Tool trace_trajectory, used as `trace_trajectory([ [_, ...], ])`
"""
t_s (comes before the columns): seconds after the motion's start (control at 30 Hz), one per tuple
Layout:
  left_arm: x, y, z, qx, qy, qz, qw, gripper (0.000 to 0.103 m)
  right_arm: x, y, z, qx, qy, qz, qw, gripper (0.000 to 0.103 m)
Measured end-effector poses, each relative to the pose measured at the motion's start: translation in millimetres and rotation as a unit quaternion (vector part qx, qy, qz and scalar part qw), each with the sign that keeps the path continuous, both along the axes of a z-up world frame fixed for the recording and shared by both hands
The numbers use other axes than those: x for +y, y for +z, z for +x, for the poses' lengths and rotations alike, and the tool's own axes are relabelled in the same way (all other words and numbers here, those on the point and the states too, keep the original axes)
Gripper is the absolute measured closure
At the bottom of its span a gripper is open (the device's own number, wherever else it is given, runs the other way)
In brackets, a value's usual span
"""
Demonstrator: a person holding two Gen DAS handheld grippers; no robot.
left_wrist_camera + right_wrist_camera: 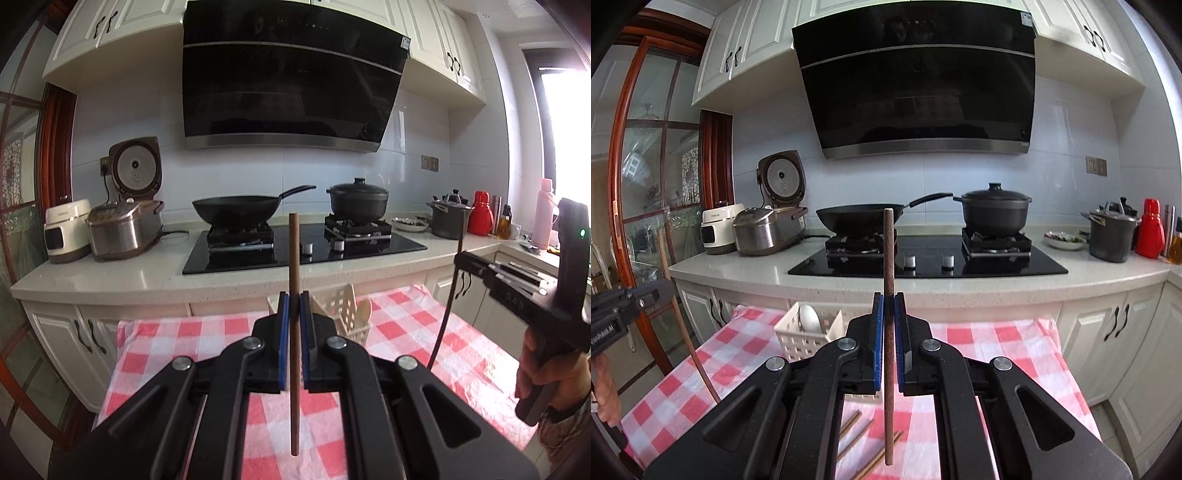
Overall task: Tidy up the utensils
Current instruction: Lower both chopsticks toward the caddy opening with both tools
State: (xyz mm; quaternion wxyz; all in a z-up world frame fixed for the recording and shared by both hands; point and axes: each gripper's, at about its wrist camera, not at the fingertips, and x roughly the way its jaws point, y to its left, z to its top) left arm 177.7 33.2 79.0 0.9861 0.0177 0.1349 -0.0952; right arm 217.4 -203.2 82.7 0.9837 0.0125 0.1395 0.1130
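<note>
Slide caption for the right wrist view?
Right claw shut on an upright chopstick above checkered cloth, white utensil basket ahead-left.

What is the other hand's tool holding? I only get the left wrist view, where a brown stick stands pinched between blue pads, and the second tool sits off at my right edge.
Observer: The right gripper is shut on a chopstick of its own. It stands upright between the blue pads, much like yours.
Operator: Are those two the only sticks?
Observer: No. A few loose chopsticks lie on the checked cloth, under the right gripper and close to its camera. Your view does not show them.
</note>
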Motion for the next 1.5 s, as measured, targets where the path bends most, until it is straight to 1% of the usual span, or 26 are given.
trace_trajectory([
  [0.17, -7.3, 31.6, 21.6, -0.019, -0.003, 0.005, 0.9998, 0.097, 11.3, 12.9, 26.5, -0.017, 0.0, 0.005, 1.0, 0.097],
  [0.33, -11.0, 60.8, 49.0, -0.031, -0.005, 0.0, 0.9995, 0.097, 21.6, 28.2, 51.5, -0.025, 0.008, 0.012, 1.0, 0.097],
  [0.5, -13.2, 92.2, 70.7, -0.046, -0.011, -0.009, 0.9988, 0.097, 35.5, 44.1, 70.5, -0.036, 0.016, 0.007, 0.999, 0.097],
  [0.57, -16.6, 102.1, 78.1, -0.054, -0.012, -0.009, 0.9984, 0.097, 40.2, 47.6, 75.6, -0.04, 0.017, 0.007, 0.999, 0.097],
  [0.67, -22.3, 106.4, 89.0, -0.061, -0.01, -0.005, 0.9981, 0.097, 43.9, 50.6, 87.4, -0.04, 0.019, 0.016, 0.999, 0.097],
  [0.87, -29.8, 93.0, 117.9, -0.052, -0.001, -0.002, 0.9986, 0.097, 48.1, 45.9, 113.4, -0.025, 0.021, 0.034, 0.999, 0.097],
  [1.0, -26.5, 78.8, 141.3, -0.039, 0.003, -0.011, 0.9992, 0.097, 50.6, 39.2, 127.2, -0.01, 0.026, 0.04, 0.999, 0.097],
  [1.13, -21.4, 59.4, 158.7, -0.005, -0.007, -0.03, 0.9995, 0.097, 57.0, 25.4, 136.9, 0.015, 0.04, 0.035, 0.998, 0.097],
  [1.23, -20.8, 42.5, 167.2, 0.02, -0.004, -0.024, 0.9995, 0.097, 64.3, 12.5, 142.5, 0.036, 0.049, 0.021, 0.998, 0.097],
  [1.3, -20.6, 27.9, 176.9, 0.047, -0.003, -0.02, 0.9987, 0.097, 69.2, 2.1, 149.7, 0.058, 0.052, 0.013, 0.997, 0.097],
  [1.37, -17.8, 12.9, 185.5, 0.071, -0.001, -0.024, 0.9972, 0.097, 72.6, -8.2, 155.0, 0.075, 0.05, 0.007, 0.996, 0.097],
  [1.43, -14.7, 0.9, 192.8, 0.088, -0.001, -0.028, 0.9957, 0.097, 74.0, -14.3, 158.3, 0.078, 0.042, 0.004, 0.996, 0.097],
  [1.5, -12.2, -10.8, 197.6, 0.101, 0.0, -0.032, 0.9944, 0.097, 73.7, -19.3, 162.4, 0.093, 0.044, 0.009, 0.995, 0.096],
])
